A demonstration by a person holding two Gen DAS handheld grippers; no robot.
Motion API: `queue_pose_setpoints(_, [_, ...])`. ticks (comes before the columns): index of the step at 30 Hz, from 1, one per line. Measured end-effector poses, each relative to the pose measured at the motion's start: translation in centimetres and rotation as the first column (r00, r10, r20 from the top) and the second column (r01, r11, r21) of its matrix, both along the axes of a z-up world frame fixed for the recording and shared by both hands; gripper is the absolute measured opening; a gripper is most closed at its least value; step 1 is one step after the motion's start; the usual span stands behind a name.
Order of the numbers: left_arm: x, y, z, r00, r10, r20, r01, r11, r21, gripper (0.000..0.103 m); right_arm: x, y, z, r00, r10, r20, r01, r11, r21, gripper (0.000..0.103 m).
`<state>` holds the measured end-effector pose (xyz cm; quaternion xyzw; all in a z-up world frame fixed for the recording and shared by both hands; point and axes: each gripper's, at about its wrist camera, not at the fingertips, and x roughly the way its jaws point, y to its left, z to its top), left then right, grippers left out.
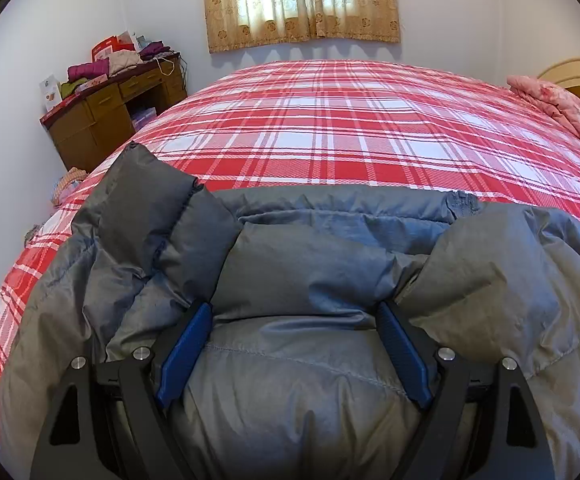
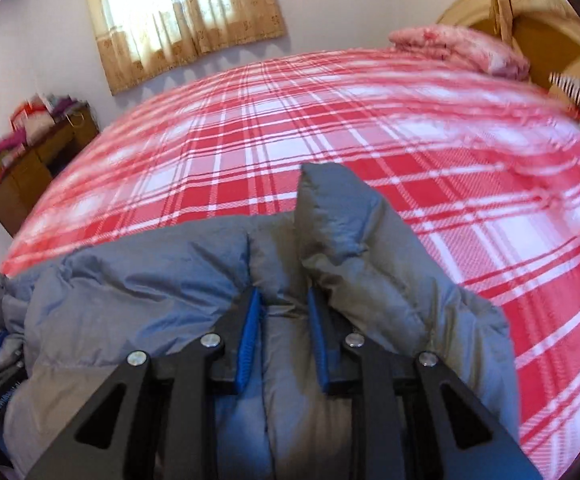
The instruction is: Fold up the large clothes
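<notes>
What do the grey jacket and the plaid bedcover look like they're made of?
Grey jacket: probably thin synthetic shell over puffy filling, with a slight sheen, stitched quilt lines and bulging panels. Plaid bedcover: matte woven fabric, possibly cotton; it lies flat with a printed or woven check.

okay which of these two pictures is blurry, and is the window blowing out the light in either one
Right wrist view: motion blur smears the plaid bedspread and desk; the jacket near the right gripper stays fairly sharp. Left wrist view: sharp throughout. In both, the curtain is overexposed at the window, and fisheye bends the bed edges.
</notes>
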<state>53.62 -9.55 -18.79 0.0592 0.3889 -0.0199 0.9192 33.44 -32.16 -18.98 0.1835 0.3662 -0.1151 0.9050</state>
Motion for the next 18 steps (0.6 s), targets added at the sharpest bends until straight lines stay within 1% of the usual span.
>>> queue_pose_setpoints(1, [0.0, 0.0, 0.0, 1.000, 0.001, -0.001, -0.001, 1.000, 0.002, 0.085, -0.1, -0.2, -0.1, 1.000, 0.000, 0.005, 0.000, 1.000, 0.017, 0.025])
queue_pose_setpoints(4, [0.1, 0.1, 0.1, 1.000, -0.003, -0.013, 0.003, 1.000, 0.001, 0.085, 0.0, 0.4, 0.1, 1.000, 0.001, -0.005, -0.001, 1.000, -0.001, 0.025])
queue_pose_setpoints(6, [0.3, 0.7, 0.6, 0.998, -0.036, -0.057, 0.034, 0.999, -0.037, 0.085, 0.1, 0.4, 0.2, 1.000, 0.007, -0.011, -0.007, 1.000, -0.001, 0.025])
queue_pose_setpoints(8, [-0.4, 2.0, 1.9, 0.995, -0.069, -0.078, 0.062, 0.995, -0.083, 0.085, 0.2, 0.2, 0.5, 0.999, 0.018, -0.041, -0.018, 1.000, 0.001, 0.025])
queue_pose_setpoints(9, [-1.2, 3.3, 3.2, 0.995, -0.070, -0.071, 0.061, 0.991, -0.116, 0.085, 0.2, 0.4, 0.9, 0.997, 0.025, -0.070, -0.026, 0.999, -0.019, 0.025])
queue_pose_setpoints(10, [-1.8, 4.3, 4.2, 0.996, -0.062, -0.056, 0.054, 0.990, -0.133, 0.085, 0.0, 0.7, 1.6, 0.995, 0.025, -0.095, -0.030, 0.998, -0.046, 0.025])
queue_pose_setpoints(11, [-2.6, 5.8, 5.5, 0.998, -0.048, -0.030, 0.043, 0.988, -0.147, 0.085, -0.6, 1.3, 2.9, 0.996, 0.020, -0.090, -0.026, 0.997, -0.074, 0.027])
queue_pose_setpoints(12, [-3.1, 7.0, 6.5, 0.999, -0.031, -0.006, 0.030, 0.988, -0.152, 0.085, -1.7, 2.1, 4.5, 0.999, 0.031, -0.034, -0.034, 0.996, -0.084, 0.031])
queue_pose_setpoints(13, [-4.2, 8.5, 7.4, 1.000, -0.007, 0.023, 0.011, 0.988, -0.155, 0.085, -2.9, 3.2, 6.1, 0.998, 0.055, 0.024, -0.053, 0.994, -0.095, 0.031])
queue_pose_setpoints(15, [-6.1, 11.7, 8.5, 0.996, 0.046, 0.073, -0.033, 0.984, -0.177, 0.085, -5.0, 6.8, 8.9, 0.986, 0.127, 0.103, -0.110, 0.980, -0.163, 0.031])
queue_pose_setpoints(16, [-6.7, 12.7, 8.5, 0.995, 0.068, 0.078, -0.052, 0.981, -0.189, 0.085, -5.7, 8.6, 9.7, 0.979, 0.165, 0.122, -0.140, 0.972, -0.191, 0.031])
queue_pose_setpoints(17, [-7.0, 14.0, 8.2, 0.993, 0.092, 0.070, -0.075, 0.974, -0.216, 0.085, -5.9, 10.0, 10.0, 0.973, 0.192, 0.127, -0.166, 0.967, -0.194, 0.031])
queue_pose_setpoints(18, [-7.0, 14.8, 7.5, 0.994, 0.102, 0.043, -0.088, 0.965, -0.247, 0.085, -5.8, 11.4, 9.9, 0.968, 0.219, 0.122, -0.197, 0.965, -0.172, 0.030])
